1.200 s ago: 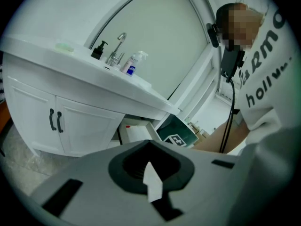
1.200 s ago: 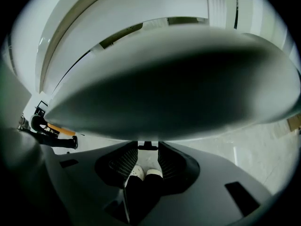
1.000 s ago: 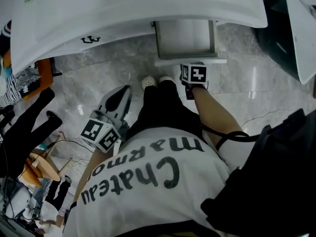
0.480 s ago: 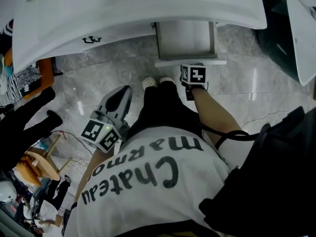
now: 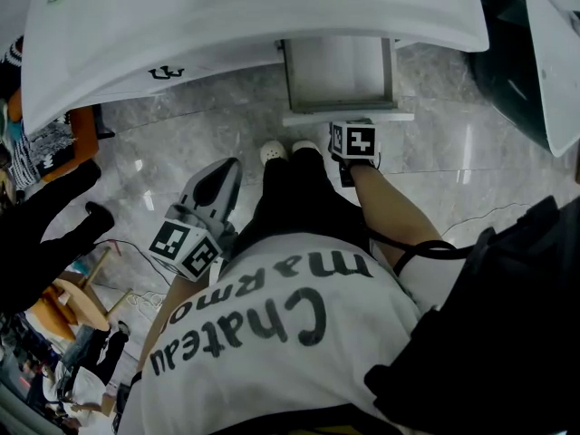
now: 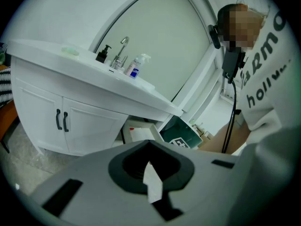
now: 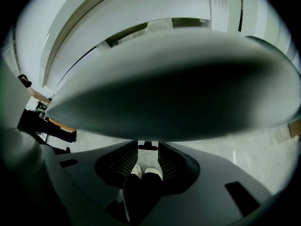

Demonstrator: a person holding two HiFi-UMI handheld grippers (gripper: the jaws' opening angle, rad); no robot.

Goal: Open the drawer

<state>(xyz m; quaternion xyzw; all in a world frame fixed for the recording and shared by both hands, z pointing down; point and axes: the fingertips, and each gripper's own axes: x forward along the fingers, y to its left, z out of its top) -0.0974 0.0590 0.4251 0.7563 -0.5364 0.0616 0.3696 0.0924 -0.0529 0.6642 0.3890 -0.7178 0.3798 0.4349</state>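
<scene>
drawer [image 5: 340, 72] out from the vanity [image 5: 227, 25], front toward the person [image 5: 272, 333]

The counter [image 5: 272, 16] across the top of the head view is smooth, glossy white, perhaps ceramic; the drawer [image 5: 340, 71] under it is matt pale grey inside; the floor [image 5: 453, 152] is polished, grey-veined and marble-like, streaked with reflections; the T-shirt [image 5: 272, 333] at the bottom is soft white cloth with dark print. In the left gripper view the tap [image 6: 123, 46] is shiny metal; the cabinet doors [image 6: 84, 126] are smooth satin white with dark handles [image 6: 61, 120]. The left gripper [image 6: 149, 173] and right gripper [image 7: 146, 149] are matt grey plastic; the right's pads [image 7: 121, 166] are dark and finely ribbed.
</scene>
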